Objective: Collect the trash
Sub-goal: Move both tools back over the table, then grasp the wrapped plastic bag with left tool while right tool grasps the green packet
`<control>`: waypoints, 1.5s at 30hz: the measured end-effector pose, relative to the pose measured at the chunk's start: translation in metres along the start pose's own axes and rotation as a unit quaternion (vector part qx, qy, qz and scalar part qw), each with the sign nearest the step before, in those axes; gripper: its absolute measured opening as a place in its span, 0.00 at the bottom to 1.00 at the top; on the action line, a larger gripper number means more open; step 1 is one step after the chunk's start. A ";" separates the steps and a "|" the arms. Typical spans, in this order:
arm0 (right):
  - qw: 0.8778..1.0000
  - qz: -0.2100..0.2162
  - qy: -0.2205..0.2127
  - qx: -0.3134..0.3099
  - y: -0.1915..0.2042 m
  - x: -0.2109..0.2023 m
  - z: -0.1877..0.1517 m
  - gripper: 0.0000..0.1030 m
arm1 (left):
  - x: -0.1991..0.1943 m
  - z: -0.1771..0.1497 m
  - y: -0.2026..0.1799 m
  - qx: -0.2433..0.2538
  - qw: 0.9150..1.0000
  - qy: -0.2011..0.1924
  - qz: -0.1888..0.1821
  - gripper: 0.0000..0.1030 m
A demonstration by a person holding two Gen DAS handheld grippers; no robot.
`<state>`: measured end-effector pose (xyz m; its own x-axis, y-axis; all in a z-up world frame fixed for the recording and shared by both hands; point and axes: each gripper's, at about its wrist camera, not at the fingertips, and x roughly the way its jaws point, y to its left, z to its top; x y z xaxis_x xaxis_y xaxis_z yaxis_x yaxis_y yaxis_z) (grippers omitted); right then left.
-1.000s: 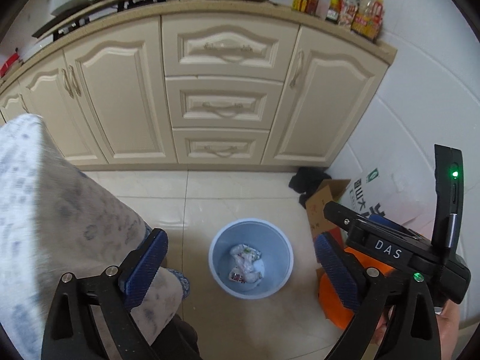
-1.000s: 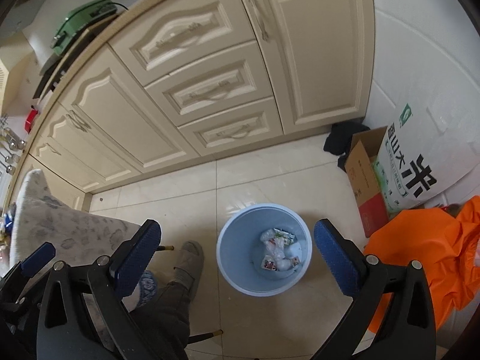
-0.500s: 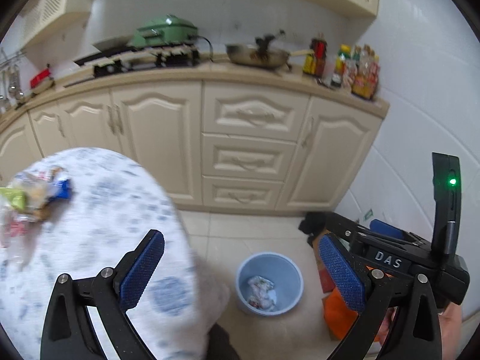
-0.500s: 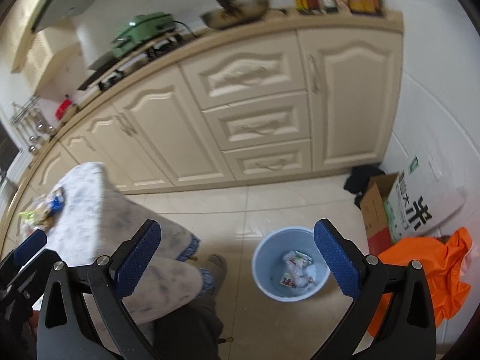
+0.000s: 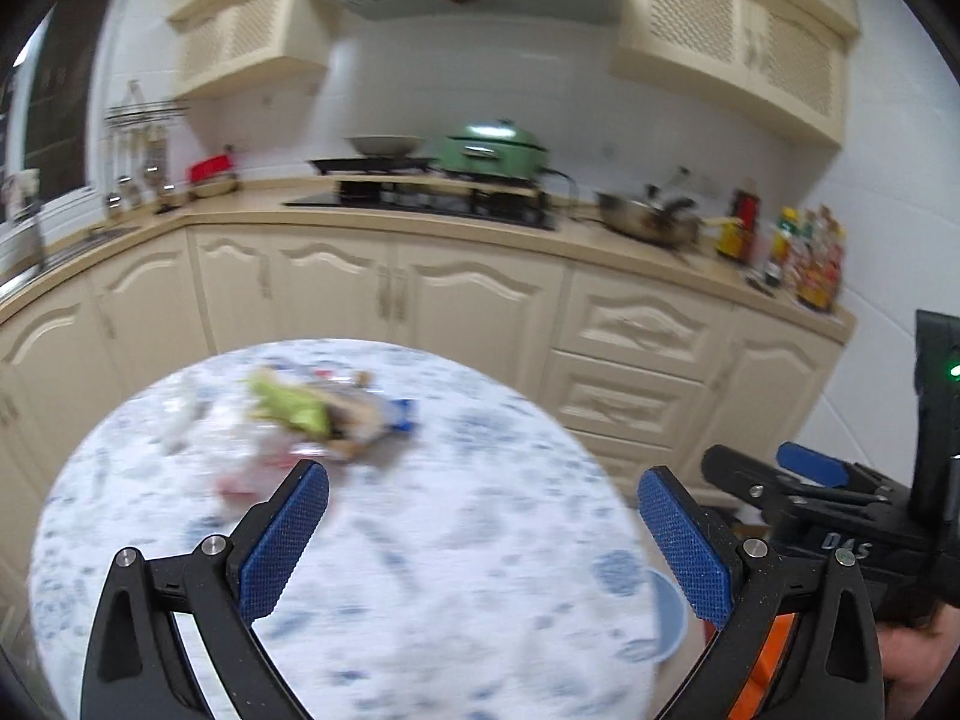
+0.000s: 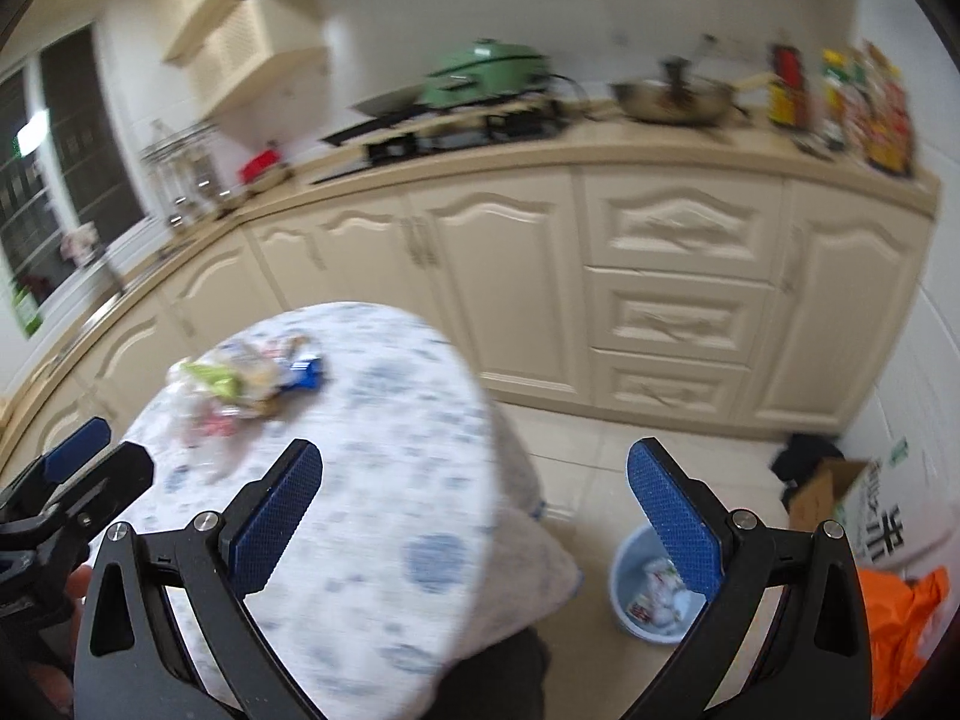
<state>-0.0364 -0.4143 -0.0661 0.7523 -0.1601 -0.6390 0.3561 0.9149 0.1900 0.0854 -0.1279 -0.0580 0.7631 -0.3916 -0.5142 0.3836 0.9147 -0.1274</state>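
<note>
A heap of trash wrappers (image 5: 312,420) (image 6: 246,384), green, clear and blue, lies on the far part of a round table with a blue-patterned white cloth (image 5: 456,546) (image 6: 384,480). My left gripper (image 5: 483,519) hovers open over the table's near side, short of the heap. My right gripper (image 6: 474,501) is open too, above the table's right edge. A light blue bin (image 6: 651,591) with crumpled wrappers inside stands on the floor to the right of the table; in the left wrist view only a sliver of the bin (image 5: 672,618) shows. Both views are motion-blurred.
Cream kitchen cabinets (image 5: 480,312) (image 6: 672,276) run behind the table, with a stove, a green pot (image 5: 489,150), a pan and bottles on the counter. A cardboard box (image 6: 834,486) and an orange bag (image 6: 900,624) lie on the tiled floor by the right wall.
Both grippers have swung up and left from looking down at the bin to facing the table. The trash heap has come into view ahead. Both stay open.
</note>
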 end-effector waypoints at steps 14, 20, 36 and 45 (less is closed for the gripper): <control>0.992 0.088 0.012 -0.093 0.128 0.033 0.004 1.00 | -0.048 -0.027 0.075 -0.055 0.993 0.006 0.103 0.99; 0.987 0.106 0.025 -0.119 0.155 0.057 0.006 1.00 | -0.027 -0.012 0.084 -0.060 0.991 0.020 0.115 0.99; 0.984 0.132 0.080 -0.084 0.141 0.136 0.018 1.00 | 0.156 0.034 0.105 -0.033 0.985 0.120 0.117 0.99; 0.981 0.142 0.104 -0.078 0.146 0.167 0.015 1.00 | 0.224 0.047 0.140 -0.093 0.984 0.144 0.039 0.62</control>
<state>0.1495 -0.3127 -0.1338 0.6743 0.1739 -0.7177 0.0469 0.9599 0.2766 0.3347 -0.0921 -0.1517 0.5969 -0.2996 -0.7443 0.2071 0.9538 -0.2179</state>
